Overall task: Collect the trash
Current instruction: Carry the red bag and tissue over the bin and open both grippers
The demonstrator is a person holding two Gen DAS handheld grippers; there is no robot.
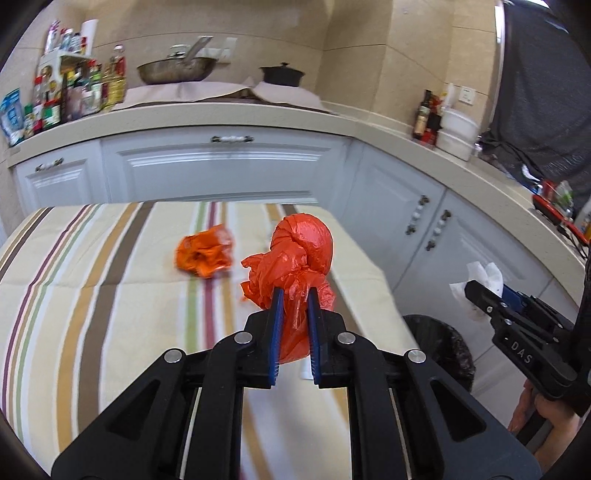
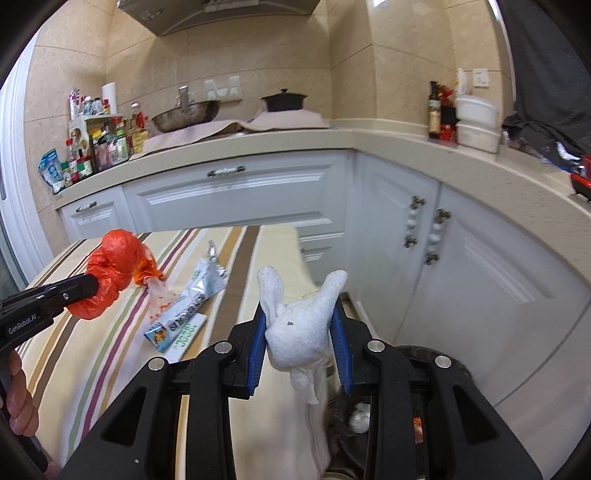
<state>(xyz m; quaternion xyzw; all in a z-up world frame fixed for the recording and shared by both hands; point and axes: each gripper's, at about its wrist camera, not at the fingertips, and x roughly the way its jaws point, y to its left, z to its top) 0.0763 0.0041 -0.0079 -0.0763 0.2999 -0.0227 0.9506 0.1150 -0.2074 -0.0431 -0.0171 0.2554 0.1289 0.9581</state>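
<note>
Grippers: left gripper (image 1: 295, 295) ("GenRobot.AI") clamps orange bag (image 1: 295, 254); right gripper (image 2: 300, 314) ("DAS") clamps white tissue (image 2: 299, 325).

A home kitchen: a beige L-shaped countertop (image 2: 258, 144) runs across the middle of the frame over white panelled cabinets (image 2: 236, 195) with metal handles, backed by tan wall tiles. At upper left stand crowded sauce bottles (image 2: 103, 144); near the top centre sit a steel wok (image 2: 184, 116) and a black lidded pot (image 2: 283, 99) beneath a range hood (image 2: 221, 11).
</note>
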